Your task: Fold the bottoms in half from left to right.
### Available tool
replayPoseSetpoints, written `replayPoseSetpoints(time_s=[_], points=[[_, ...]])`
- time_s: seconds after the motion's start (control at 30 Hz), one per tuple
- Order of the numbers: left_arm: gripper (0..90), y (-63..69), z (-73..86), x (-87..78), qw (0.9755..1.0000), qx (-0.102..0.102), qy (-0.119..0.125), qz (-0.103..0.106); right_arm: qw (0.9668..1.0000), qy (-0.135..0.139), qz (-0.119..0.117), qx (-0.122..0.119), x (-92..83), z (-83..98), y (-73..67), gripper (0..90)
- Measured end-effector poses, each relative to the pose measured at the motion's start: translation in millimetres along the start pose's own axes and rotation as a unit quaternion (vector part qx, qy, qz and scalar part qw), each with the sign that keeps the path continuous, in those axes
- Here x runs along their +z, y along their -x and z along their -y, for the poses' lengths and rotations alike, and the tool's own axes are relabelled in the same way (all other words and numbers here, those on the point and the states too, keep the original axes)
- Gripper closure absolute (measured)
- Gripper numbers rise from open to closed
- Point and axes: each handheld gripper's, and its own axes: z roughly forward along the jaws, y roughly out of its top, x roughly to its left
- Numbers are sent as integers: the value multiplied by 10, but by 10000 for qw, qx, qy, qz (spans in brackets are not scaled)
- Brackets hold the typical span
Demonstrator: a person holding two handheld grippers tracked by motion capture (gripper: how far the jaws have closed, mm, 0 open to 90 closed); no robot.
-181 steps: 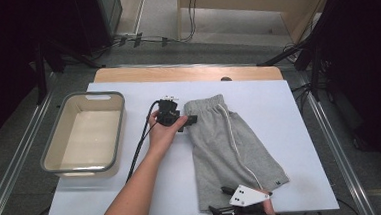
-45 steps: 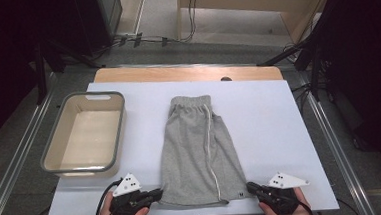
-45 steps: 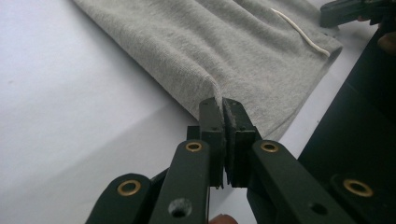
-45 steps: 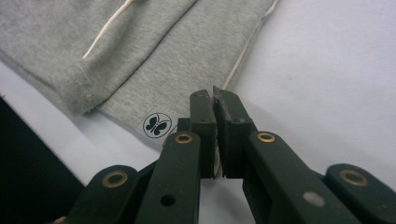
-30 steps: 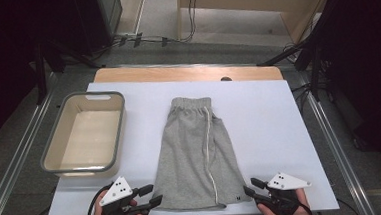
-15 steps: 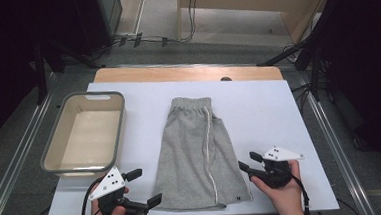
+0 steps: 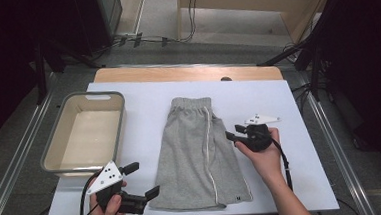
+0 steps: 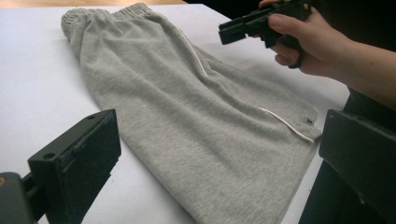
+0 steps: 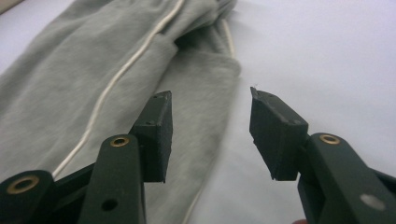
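Note:
Grey shorts (image 7: 196, 152) with a white side stripe lie flat mid-table, waistband at the far end. My left gripper (image 7: 144, 180) hovers by the hem's near left corner; its jaws have just opened wide and hold nothing. The left gripper view looks between them (image 8: 219, 154) across the shorts (image 8: 187, 107) to the right gripper (image 8: 243, 25). My right gripper (image 7: 234, 133) is at the shorts' right edge, halfway up. Its jaws have just closed a little but stand open (image 9: 210, 121), one over the cloth (image 9: 93, 74), one over the sheet, pressing nothing.
A beige tub (image 7: 120, 127) stands at the left on the white sheet (image 7: 278, 102). A wooden table edge (image 7: 176, 73) runs along the back, and metal rails flank the table. Cables trail from both grippers toward the near edge.
The right gripper has left the hem's right corner and moved away from me along the shorts' right edge. The left gripper has opened wide near the hem's left corner.

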Motion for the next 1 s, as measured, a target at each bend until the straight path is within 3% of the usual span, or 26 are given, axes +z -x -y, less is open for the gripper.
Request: replayPoseSetpoints(time_s=[0.2, 0.73, 0.93, 1.0], points=[[0, 37, 46, -82, 9999, 123, 40, 55, 9999, 23, 3, 136, 173, -126, 99, 488], [0, 0, 143, -129, 10000, -53, -2, -54, 9993, -194, -47, 304, 686, -375, 170, 499], [0, -28, 138, -153, 9999, -105, 45, -78, 9993, -273, -93, 236, 865, -503, 168, 549], [0, -29, 142, -154, 9999, -113, 18, -82, 9991, -358, -117, 190, 921, -528, 166, 603]])
